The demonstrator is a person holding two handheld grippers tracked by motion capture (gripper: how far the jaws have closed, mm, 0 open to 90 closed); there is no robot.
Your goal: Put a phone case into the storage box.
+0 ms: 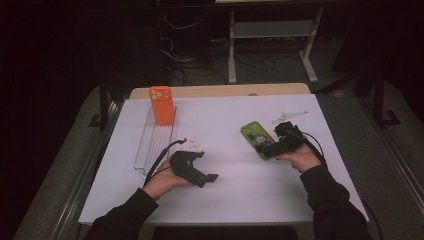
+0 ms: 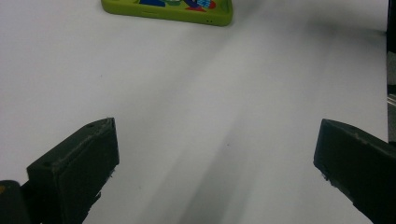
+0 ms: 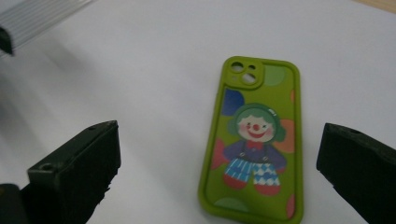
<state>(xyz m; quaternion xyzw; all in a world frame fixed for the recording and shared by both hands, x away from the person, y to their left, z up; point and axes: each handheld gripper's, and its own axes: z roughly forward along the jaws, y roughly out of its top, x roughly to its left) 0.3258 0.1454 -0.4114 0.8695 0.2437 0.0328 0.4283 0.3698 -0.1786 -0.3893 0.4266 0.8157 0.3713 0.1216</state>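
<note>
A green phone case (image 1: 255, 139) printed with a clown lies flat, back up, on the white sheet (image 1: 225, 175). My right gripper (image 1: 271, 141) hovers just right of it, open; in the right gripper view the green case (image 3: 254, 140) lies ahead between the wide-apart jaws of the right gripper (image 3: 217, 158). My left gripper (image 1: 207, 167) is held left of centre, pointing right, open and holding nothing. From the left gripper (image 2: 215, 154), the green case (image 2: 168, 10) shows farther off, at the top edge. An orange phone case (image 1: 162, 105) stands upright in a clear rack (image 1: 152, 142).
A small clear plastic piece (image 1: 290, 116) lies behind the right gripper. The clear rack (image 3: 37, 14) runs along the sheet's left side. The wooden table edge (image 1: 220, 91) is at the back, with dark floor, cables and a desk frame (image 1: 270, 35) beyond.
</note>
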